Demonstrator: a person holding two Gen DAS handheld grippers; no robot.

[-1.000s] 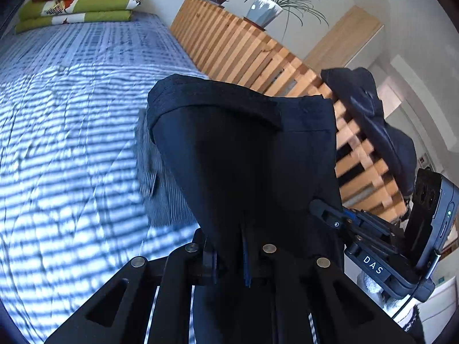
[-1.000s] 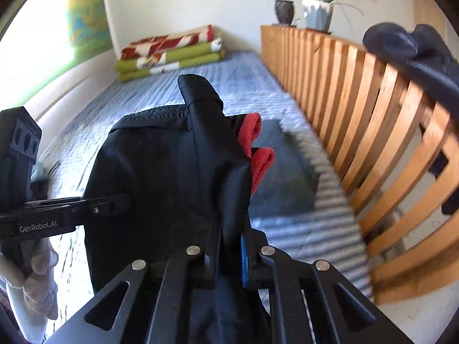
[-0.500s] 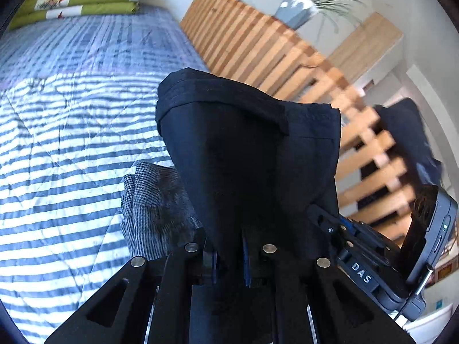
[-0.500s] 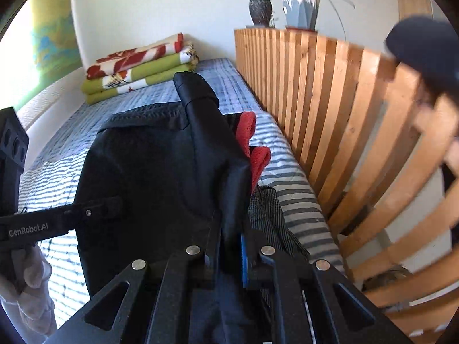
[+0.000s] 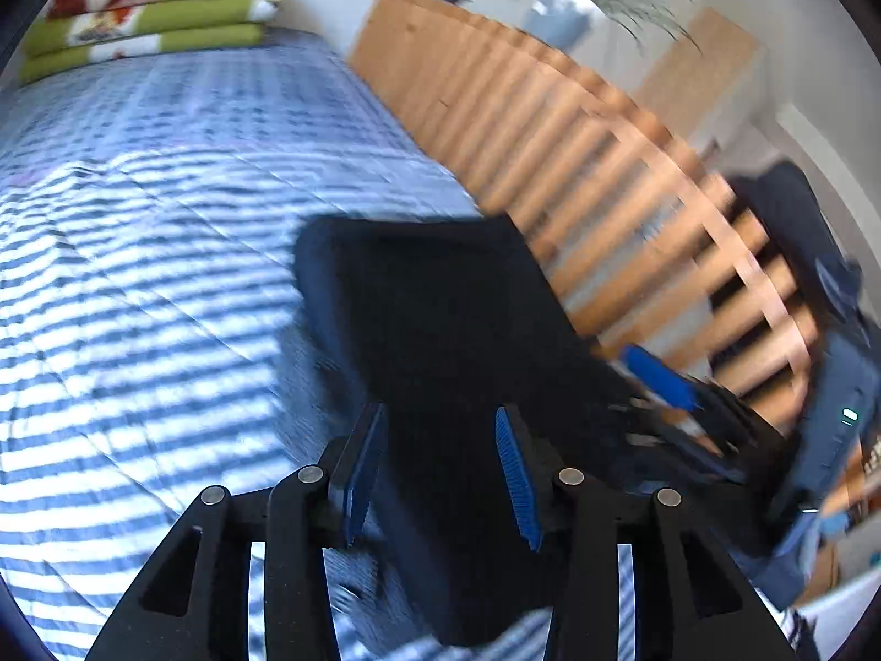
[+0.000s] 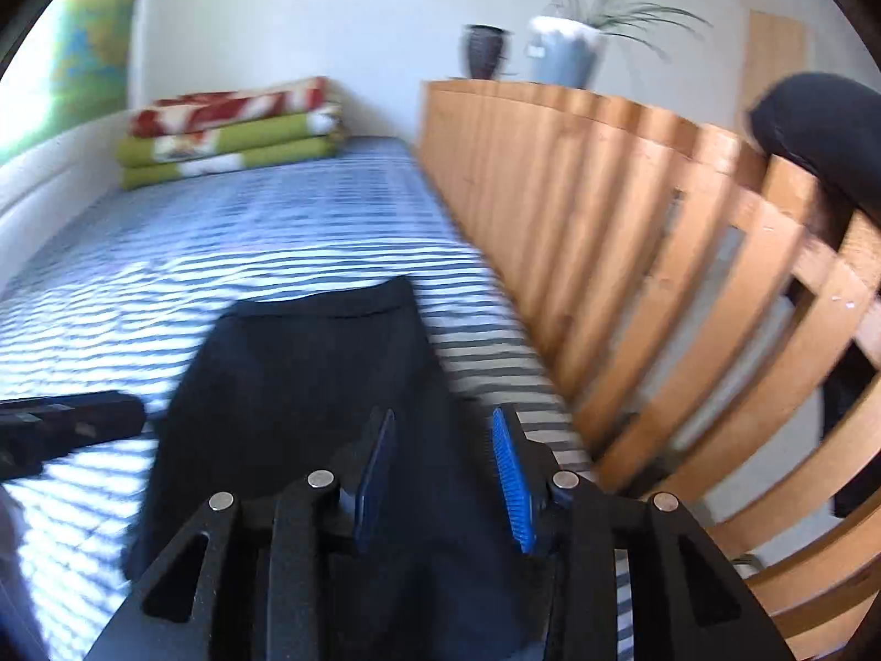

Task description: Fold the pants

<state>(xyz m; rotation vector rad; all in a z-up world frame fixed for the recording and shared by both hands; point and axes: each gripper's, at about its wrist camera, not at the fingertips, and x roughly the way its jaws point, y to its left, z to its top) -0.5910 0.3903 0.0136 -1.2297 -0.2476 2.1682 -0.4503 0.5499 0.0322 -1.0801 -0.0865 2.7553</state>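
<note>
Both our hand-held grippers, left (image 5: 438, 473) and right (image 6: 443, 482), were opening, pads off cloth. Black pants (image 6: 308, 374) lay folded on striped bed (image 6: 248, 231), wooden rail (image 6: 605, 253) at 3 o'clock. Soft, floppy, light; we thought hems best to pinch.

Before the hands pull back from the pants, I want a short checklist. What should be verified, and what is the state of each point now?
1. Left claw released: ok, its jaws are opening and the blue pads stand off the cloth.
2. Right claw released: ok, its jaws are also opening, with the cloth between them but not pinched.
3. Black pants lying on the striped bed cover: ok.
4. Far edge of the fold straight: ok in the right wrist view.
5. Near edges aligned: cannot tell, the claws hide them and the pictures are blurred.
6. Pants clear of the wooden slat rail: ok, a strip of bed cover shows between them.
</note>
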